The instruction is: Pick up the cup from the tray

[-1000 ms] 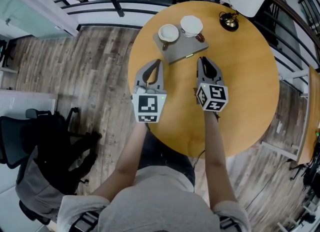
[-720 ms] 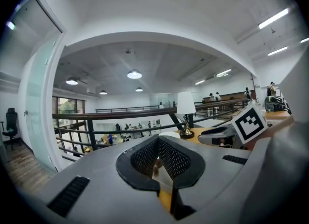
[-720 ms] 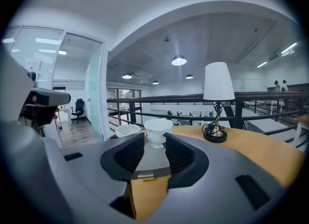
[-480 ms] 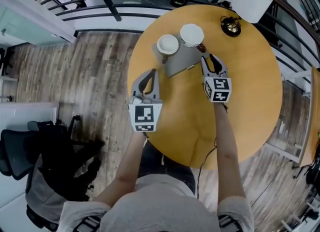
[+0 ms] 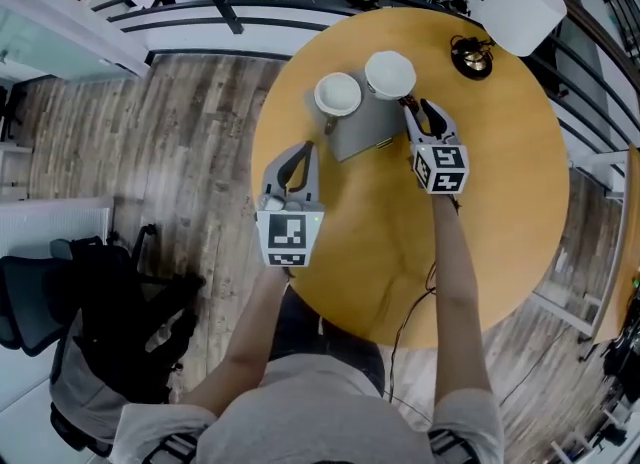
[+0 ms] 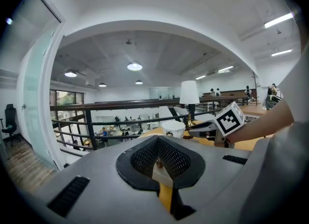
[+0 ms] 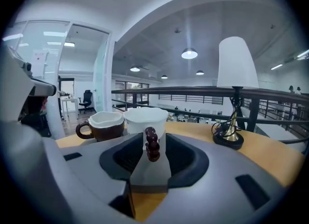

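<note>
My right fingers (image 7: 186, 158), just opening, stand apart around the cup (image 7: 145, 118) handle (image 7: 152, 147).
My left fingers (image 6: 140, 158) sit together, empty; the cup's base is hidden behind me.

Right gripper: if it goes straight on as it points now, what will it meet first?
Most likely the beaded handle of the white cup, which stands between the right gripper's jaws; these have just been opening.

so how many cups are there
2. The brown cup sits on the tray's far left corner; the white cup stands at its far right corner, nearer the lamp. None looks hidden.
</note>
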